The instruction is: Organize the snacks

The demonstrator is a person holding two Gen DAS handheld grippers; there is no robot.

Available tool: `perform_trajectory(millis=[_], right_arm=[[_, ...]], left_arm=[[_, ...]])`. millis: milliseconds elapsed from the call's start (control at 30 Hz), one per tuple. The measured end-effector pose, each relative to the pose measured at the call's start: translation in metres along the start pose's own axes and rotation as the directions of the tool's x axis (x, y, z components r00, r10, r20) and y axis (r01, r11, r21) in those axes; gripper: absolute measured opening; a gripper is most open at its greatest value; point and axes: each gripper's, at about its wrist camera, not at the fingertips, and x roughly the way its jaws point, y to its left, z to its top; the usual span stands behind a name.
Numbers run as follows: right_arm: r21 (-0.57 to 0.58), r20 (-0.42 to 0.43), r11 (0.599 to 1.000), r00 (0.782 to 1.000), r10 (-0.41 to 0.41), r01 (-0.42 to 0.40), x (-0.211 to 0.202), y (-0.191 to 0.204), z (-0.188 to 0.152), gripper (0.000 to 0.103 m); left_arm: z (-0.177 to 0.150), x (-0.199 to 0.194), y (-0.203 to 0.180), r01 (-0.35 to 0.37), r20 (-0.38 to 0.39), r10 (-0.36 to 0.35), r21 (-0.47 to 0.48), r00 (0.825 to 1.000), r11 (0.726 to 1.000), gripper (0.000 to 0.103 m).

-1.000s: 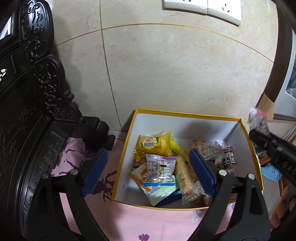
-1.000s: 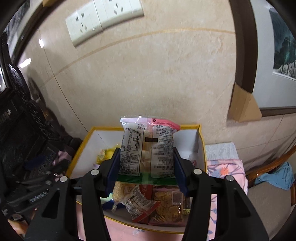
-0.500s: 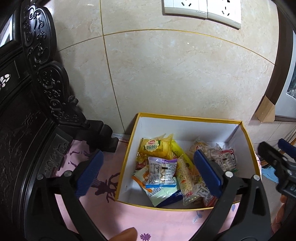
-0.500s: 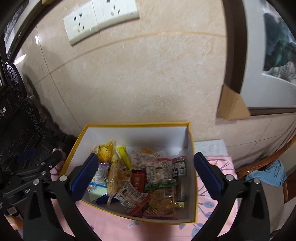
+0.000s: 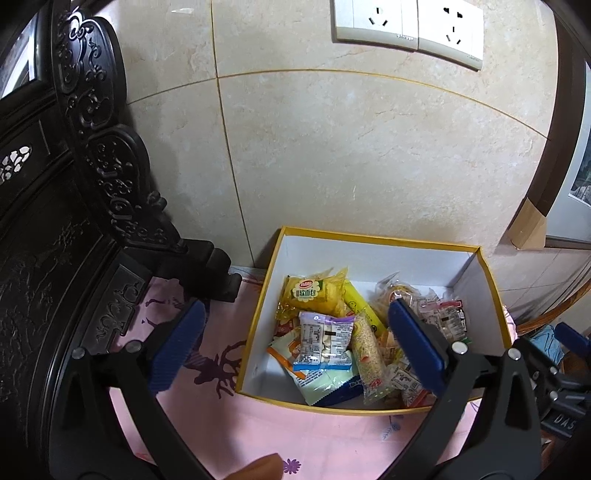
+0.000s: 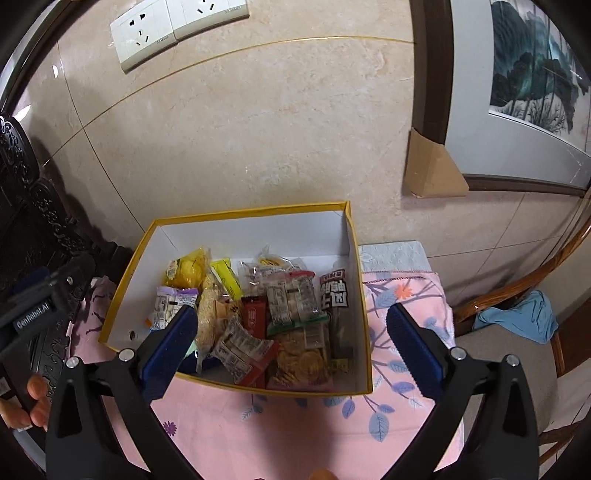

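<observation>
A yellow-rimmed white box [image 5: 373, 236] [image 6: 258, 212] stands on a pink cloth against the wall, holding several snack packets. A clear packet with a green and pink edge [image 6: 291, 301] lies on top near the right side. A purple-edged packet [image 5: 325, 338] lies near the box's left. My left gripper [image 5: 295, 350] is open and empty, held above the box's front left. My right gripper [image 6: 288, 341] is open and empty, held above the box's front right.
A dark carved wooden cabinet [image 5: 55, 221] stands left of the box. The tiled wall with sockets [image 5: 406, 29] is behind. A framed picture [image 6: 528, 74] hangs right. A wooden chair with a blue cloth [image 6: 517, 317] is at the right.
My right gripper opened and let go of the clear packet, which now lies in the box. Both grippers have drawn back and up from the box.
</observation>
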Motion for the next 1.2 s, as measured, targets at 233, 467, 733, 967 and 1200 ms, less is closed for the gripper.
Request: perform_trajectory(millis=[233, 467, 733, 967, 1200], right_arm=[[-0.008, -0.001, 1.000, 1.000, -0.009, 0.009, -0.003, 0.001, 0.000, 0.102], [-0.015, -0.006, 1.000, 1.000, -0.019, 0.019, -0.003, 0.002, 0.000, 0.102], [-0.031, -0.010, 0.999, 1.000, -0.025, 0.025, -0.005, 0.007, -0.001, 0.102], [-0.035, -0.010, 0.999, 1.000, -0.023, 0.023, -0.009, 0.007, -0.001, 0.102], [-0.035, -0.005, 0.999, 1.000, -0.028, 0.028, -0.015, 0.006, 0.000, 0.102]], left_arm=[[-0.003, -0.009, -0.002, 0.008, 0.002, -0.008, 0.008, 1.000, 1.000, 0.101], [-0.011, -0.013, -0.002, 0.038, -0.016, -0.038, 0.000, 0.999, 0.999, 0.101], [-0.019, -0.014, -0.004, 0.030, -0.027, -0.030, 0.016, 0.999, 0.999, 0.101], [-0.021, -0.018, -0.004, 0.024, -0.025, -0.024, 0.020, 0.999, 1.000, 0.101], [-0.024, -0.020, -0.003, 0.014, -0.027, -0.013, 0.028, 1.000, 1.000, 0.101]])
